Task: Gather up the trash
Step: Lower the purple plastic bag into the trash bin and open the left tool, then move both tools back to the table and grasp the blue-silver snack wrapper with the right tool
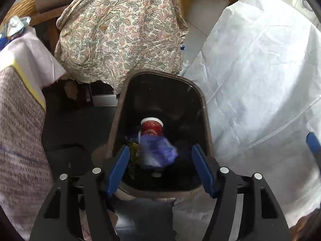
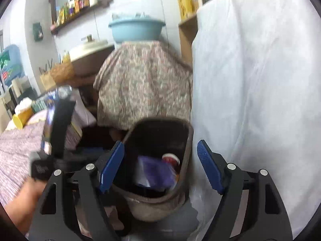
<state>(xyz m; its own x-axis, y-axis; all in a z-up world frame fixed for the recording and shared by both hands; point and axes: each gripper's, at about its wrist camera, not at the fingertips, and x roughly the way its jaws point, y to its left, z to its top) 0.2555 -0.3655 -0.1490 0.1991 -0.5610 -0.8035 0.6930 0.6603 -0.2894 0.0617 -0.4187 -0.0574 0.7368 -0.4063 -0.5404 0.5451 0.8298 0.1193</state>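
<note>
A brown trash bin [image 1: 207, 116] stands on the dark floor, open at the top. Inside it lie a red-and-white cup [image 1: 151, 127], a blurred purple-blue plastic wrapper [image 1: 158, 150] and some greenish scraps [image 1: 133, 148]. My left gripper [image 1: 160, 160] hovers over the bin's mouth, open; the wrapper shows between its blue pads without touching them. My right gripper [image 2: 160, 164] is also open and empty above the same bin [image 2: 187, 140], with the cup [image 2: 171, 159] and wrapper [image 2: 154, 170] below it. One blue finger [image 1: 313, 143] of the right gripper shows at the edge of the left wrist view.
A paisley cloth [image 1: 120, 30] drapes furniture behind the bin, with a blue basin [image 2: 136, 30] on top. A white sheet [image 1: 260, 80] hangs close on the right. A knit-covered surface [image 1: 18, 130] lies to the left. A hand [image 2: 24, 198] shows at lower left.
</note>
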